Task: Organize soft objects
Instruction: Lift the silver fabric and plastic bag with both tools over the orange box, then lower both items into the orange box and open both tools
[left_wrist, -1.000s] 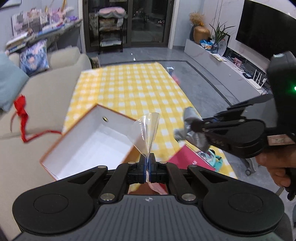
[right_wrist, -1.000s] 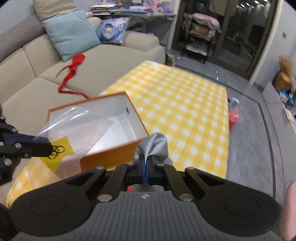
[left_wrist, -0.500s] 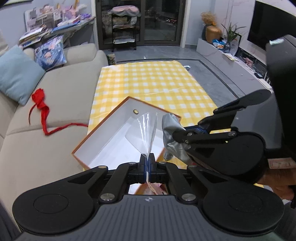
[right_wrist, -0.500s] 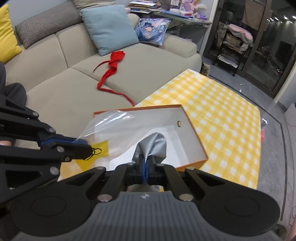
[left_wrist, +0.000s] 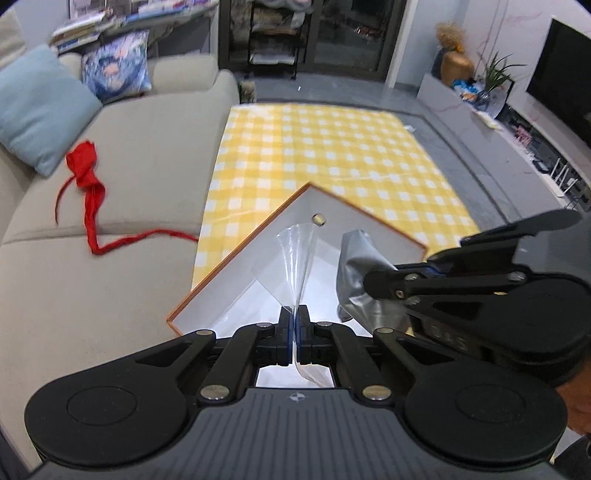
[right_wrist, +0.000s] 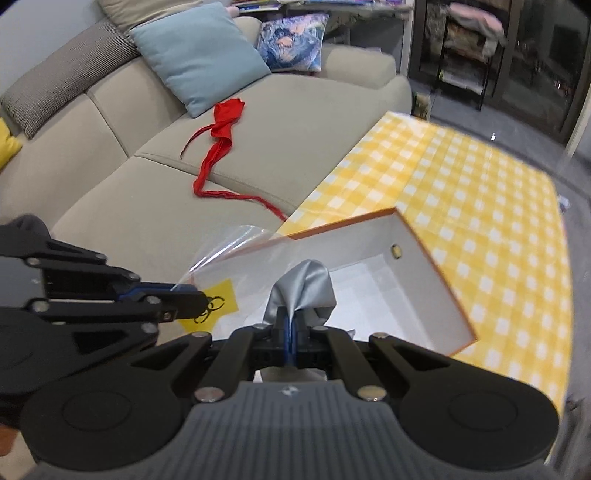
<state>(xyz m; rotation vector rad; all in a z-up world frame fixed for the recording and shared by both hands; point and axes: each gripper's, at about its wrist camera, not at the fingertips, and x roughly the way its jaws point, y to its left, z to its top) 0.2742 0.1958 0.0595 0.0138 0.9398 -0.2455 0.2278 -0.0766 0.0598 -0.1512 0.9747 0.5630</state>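
Note:
My left gripper (left_wrist: 294, 314) is shut on a clear plastic bag (left_wrist: 295, 254), which stands up from the pads. The right wrist view shows a yellow label (right_wrist: 218, 302) on that bag (right_wrist: 236, 266). My right gripper (right_wrist: 291, 325) is shut on a crumpled silver bag (right_wrist: 303, 284). Both hang over an open white box (left_wrist: 243, 273) with an orange rim, lying on a yellow checked tablecloth (left_wrist: 332, 147). The right gripper (left_wrist: 373, 282) and silver bag (left_wrist: 354, 258) are just right of the left one. The left gripper (right_wrist: 199, 299) shows at left in the right wrist view.
A beige sofa (left_wrist: 147, 147) runs along the table's left side, with a red cloth (left_wrist: 88, 177) trailing toward the table edge and a light blue cushion (left_wrist: 37, 107) behind it. A TV unit (left_wrist: 517, 122) lines the far right. Grey floor surrounds the table.
Both grippers have carried their bags leftward, toward the sofa, and a little lower. They now hang over the inside of the box, closer together. Both have stayed shut.

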